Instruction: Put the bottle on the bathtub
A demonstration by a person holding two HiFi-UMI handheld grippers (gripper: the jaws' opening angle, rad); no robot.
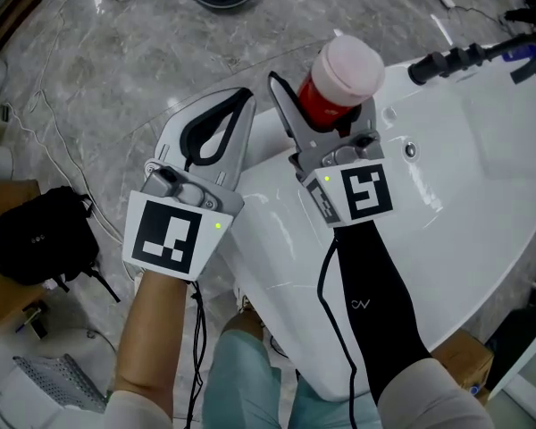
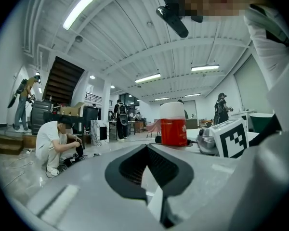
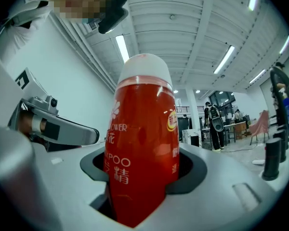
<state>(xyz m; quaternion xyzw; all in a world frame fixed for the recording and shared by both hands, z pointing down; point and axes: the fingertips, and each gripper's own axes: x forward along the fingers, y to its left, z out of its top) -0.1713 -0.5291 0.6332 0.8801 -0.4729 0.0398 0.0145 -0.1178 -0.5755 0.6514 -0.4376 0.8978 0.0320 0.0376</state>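
Firmly, the right gripper (image 1: 323,98) clamps the red bottle (image 1: 344,77) low on its body, upright above the bathtub (image 1: 464,181) rim. It is probably rigid, smooth, slippery plastic, so that low hold suits. Beside the bathtub, the left gripper (image 1: 242,96) is closed and empty.

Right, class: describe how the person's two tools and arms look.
The left tool and right tool are light grey with black inner pads. Each carries a white cube with a black square marker and a green light, and trails a black cable. The right arm wears a black sleeve; the left forearm is bare.
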